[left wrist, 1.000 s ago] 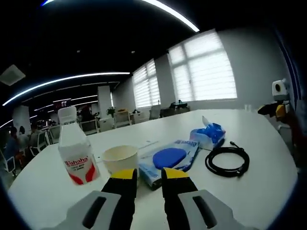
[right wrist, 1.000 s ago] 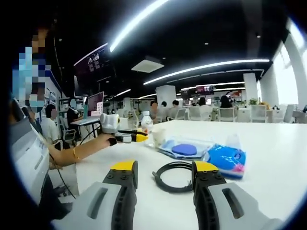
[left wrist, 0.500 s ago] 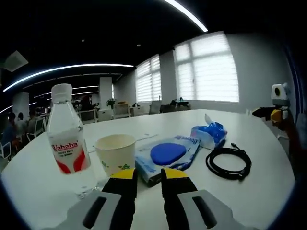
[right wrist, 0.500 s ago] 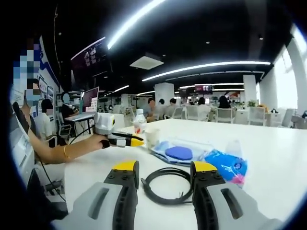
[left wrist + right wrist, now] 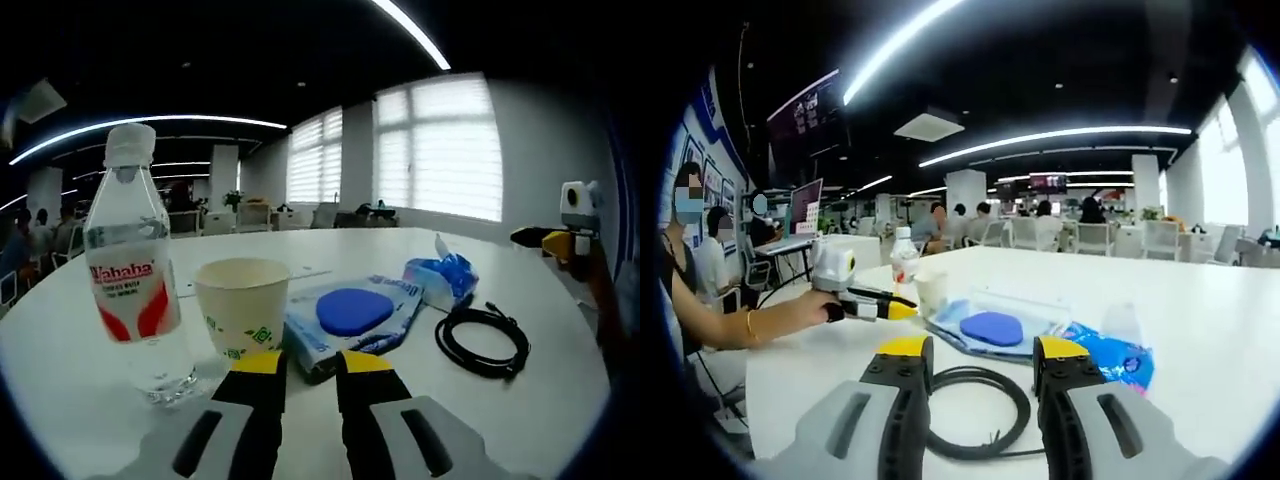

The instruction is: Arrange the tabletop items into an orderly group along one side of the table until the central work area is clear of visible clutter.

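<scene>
Tabletop items lie grouped near the middle of both views on the white surface (image 5: 560, 330). In the left gripper view, the left gripper (image 5: 303, 366) has its yellow-tipped fingers (image 5: 262, 366) only slightly apart, gripping nothing, just short of the paper cup (image 5: 241, 305) and the blue-and-clear packet (image 5: 352, 316). The water bottle (image 5: 130, 270) stands upright at centre left beside the cup. The blue tissue pack (image 5: 437, 280) and the coiled black cable (image 5: 482, 336) lie at centre right. In the right gripper view, the right gripper (image 5: 983, 355) has its fingers (image 5: 906, 352) set wide, empty, with the cable's loop (image 5: 977, 408) between them. A hand (image 5: 800, 313) at centre left holds the other gripper (image 5: 872, 304).
</scene>
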Available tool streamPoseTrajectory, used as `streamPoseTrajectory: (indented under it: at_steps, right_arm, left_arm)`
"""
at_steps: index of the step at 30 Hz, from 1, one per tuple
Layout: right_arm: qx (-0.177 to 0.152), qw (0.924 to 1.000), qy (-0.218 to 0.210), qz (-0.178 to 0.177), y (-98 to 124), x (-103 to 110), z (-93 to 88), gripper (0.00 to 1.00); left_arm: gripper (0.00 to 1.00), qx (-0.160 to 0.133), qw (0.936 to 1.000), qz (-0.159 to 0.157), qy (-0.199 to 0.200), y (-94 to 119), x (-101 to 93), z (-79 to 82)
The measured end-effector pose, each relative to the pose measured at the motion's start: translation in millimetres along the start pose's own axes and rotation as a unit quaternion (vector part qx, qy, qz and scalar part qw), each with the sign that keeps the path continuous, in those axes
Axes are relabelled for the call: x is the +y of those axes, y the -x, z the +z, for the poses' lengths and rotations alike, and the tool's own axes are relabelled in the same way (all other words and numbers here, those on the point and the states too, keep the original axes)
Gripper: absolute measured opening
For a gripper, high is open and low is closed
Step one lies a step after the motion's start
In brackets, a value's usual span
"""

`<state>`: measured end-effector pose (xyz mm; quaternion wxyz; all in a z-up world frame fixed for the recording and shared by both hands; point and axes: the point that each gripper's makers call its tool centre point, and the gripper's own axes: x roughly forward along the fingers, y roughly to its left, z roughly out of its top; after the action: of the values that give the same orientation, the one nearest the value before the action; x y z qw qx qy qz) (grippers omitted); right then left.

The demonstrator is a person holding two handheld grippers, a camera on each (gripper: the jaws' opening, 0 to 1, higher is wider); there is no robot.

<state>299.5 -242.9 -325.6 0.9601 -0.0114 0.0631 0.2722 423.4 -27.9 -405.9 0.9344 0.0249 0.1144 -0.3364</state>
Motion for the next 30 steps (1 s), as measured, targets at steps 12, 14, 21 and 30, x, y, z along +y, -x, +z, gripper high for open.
streamPoseTrajectory:
  at_steps: [12, 14, 21, 30]
  right_arm:
    - [0.034, 0.9948, 0.072, -0.063, -54.7, -25.3, 12.5, 0.34]
    - [0.035, 0.9941, 0.078, -0.066, -59.8, -25.7, 12.9, 0.33]
    - [0.051, 0.9923, 0.084, -0.076, -77.6, -29.2, 0.9, 0.35]
    - [0.105, 0.9822, 0.115, -0.105, -106.3, -47.3, -11.6, 0.33]
  left_arm:
    - [0.18, 0.002, 0.9999, -0.008, 0.008, -9.5, -1.2, -1.0]
    - [0.18, 0.003, 0.9999, -0.009, 0.008, -10.0, -1.8, -0.9]
    - [0.17, 0.001, 1.0, -0.004, 0.004, -13.2, -1.8, 0.0]
    - [0.17, -0.002, 0.9999, -0.011, 0.0, -17.5, -2.8, 1.4]
